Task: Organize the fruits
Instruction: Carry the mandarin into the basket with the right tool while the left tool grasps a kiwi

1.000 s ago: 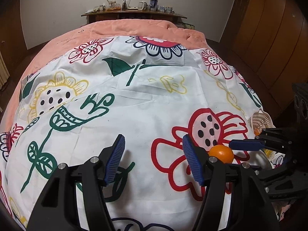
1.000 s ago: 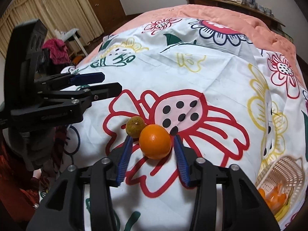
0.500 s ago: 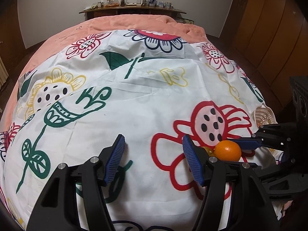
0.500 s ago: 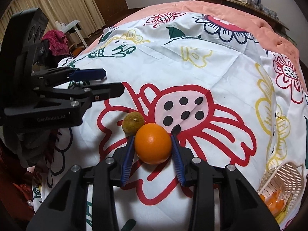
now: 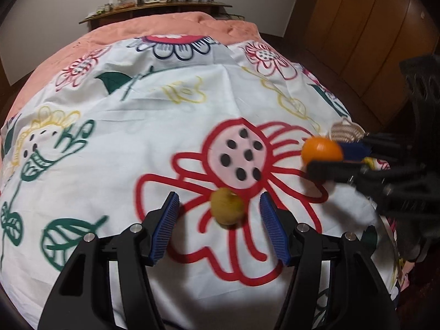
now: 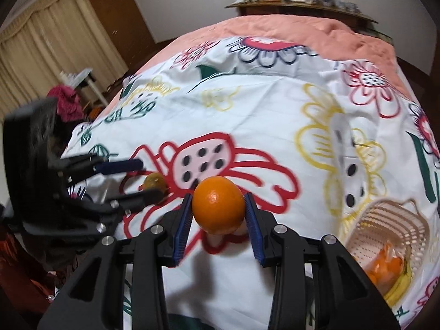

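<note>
My right gripper [image 6: 217,211] is shut on an orange [image 6: 218,205] and holds it lifted above the flowered sheet; the orange also shows in the left wrist view [image 5: 320,148]. My left gripper [image 5: 220,214] is open, its jaws on either side of a yellow-green fruit [image 5: 227,209] that lies on the red flower print. That fruit shows in the right wrist view [image 6: 155,181] between the left gripper's fingers. A white basket [image 6: 385,233] with orange pieces and a banana stands at the right.
The bed is covered by a white flowered sheet [image 5: 165,126] over a salmon blanket [image 5: 170,24]. A shelf with small items [image 5: 156,0] stands at the back wall. Wooden wardrobe doors [image 5: 365,27] stand to the right. The basket's rim [image 5: 345,132] shows behind the orange.
My right gripper closed on the orange and lifted it toward the right. My left gripper moved right, and its open jaws now straddle the yellow-green fruit.
</note>
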